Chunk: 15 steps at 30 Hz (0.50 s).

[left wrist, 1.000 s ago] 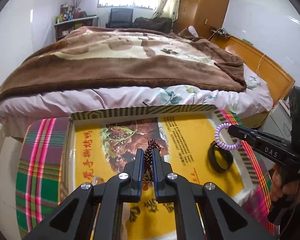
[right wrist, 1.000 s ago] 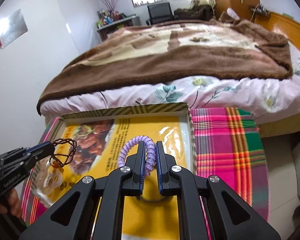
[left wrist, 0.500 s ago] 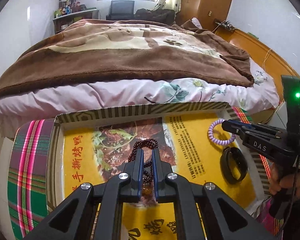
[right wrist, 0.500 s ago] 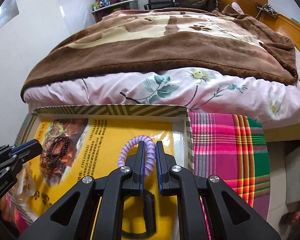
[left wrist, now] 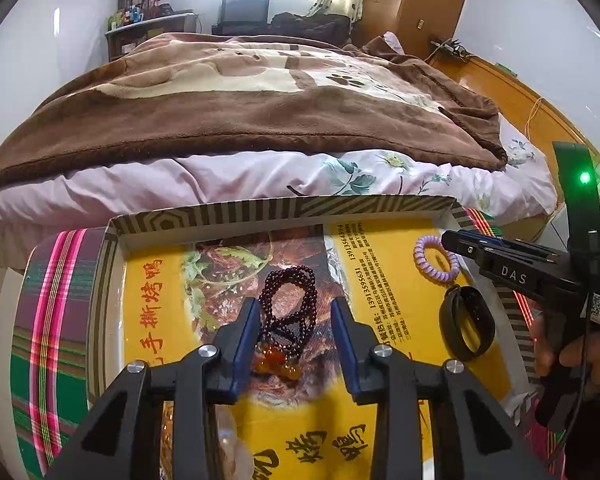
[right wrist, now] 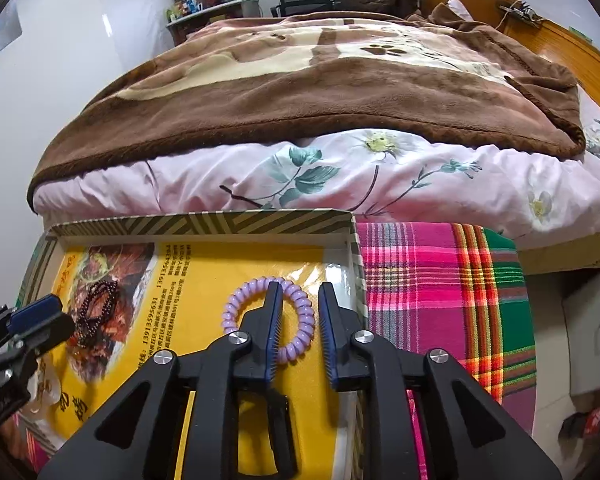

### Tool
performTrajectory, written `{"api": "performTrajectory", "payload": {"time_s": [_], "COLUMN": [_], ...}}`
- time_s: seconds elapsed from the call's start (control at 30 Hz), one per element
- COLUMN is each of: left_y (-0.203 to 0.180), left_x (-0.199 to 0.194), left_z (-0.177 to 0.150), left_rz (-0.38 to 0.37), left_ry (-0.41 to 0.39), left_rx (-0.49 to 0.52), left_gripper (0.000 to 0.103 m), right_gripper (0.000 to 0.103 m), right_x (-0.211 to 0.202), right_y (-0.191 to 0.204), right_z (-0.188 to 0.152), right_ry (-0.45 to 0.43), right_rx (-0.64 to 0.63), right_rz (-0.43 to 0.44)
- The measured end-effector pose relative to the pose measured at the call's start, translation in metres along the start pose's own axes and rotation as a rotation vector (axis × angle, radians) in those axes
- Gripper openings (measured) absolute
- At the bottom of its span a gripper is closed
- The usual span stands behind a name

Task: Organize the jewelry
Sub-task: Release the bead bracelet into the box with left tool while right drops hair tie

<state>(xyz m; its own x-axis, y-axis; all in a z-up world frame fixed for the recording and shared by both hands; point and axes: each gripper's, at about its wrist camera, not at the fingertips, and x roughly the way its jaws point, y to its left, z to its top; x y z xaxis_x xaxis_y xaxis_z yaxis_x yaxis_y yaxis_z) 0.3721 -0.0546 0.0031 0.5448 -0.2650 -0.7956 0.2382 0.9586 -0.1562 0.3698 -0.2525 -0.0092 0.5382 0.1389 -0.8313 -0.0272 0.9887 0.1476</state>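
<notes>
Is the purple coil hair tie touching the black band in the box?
Apart. The left wrist view shows yellow box floor between the purple coil hair tie and the black band.

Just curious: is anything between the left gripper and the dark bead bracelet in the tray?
Nothing visible. The left gripper has just been opening, and the bracelet lies in the tray between its parted jaws.

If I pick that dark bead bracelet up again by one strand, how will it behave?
The dark bead bracelet lies in loose crossed loops, so it would likely hang limp. The orange pendant would probably dangle lowest. The small round beads may slip between flat pads.
</notes>
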Motion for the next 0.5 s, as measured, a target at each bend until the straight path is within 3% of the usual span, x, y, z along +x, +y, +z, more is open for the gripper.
{"api": "performTrajectory", "payload": {"time_s": [0.17,0.3,0.5], "left_y": [-0.004,-0.006,-0.006], "left_x": [-0.018,-0.046,-0.095], "left_z": [-0.006,-0.018,-0.05], "left_rz": [-0.003,-0.009,-0.023], "left_ry": [-0.018,-0.055,-0.094], "left_rx": [0.015,0.027,0.038], "left_gripper": [0.04,0.057,0.062], "right_gripper": [0.037,0.037,0.037], "right_x": [-0.024,-0.052,-0.101], "right_y": [0.005,0.008,0.011], "right_z": [-0.01,-0.028,-0.064], "right_ry": [-0.035,-0.075,-0.131], "right_rx": [-0.022,-0.029,-0.046], "right_rz": [0.016,0.047,0.098]}}
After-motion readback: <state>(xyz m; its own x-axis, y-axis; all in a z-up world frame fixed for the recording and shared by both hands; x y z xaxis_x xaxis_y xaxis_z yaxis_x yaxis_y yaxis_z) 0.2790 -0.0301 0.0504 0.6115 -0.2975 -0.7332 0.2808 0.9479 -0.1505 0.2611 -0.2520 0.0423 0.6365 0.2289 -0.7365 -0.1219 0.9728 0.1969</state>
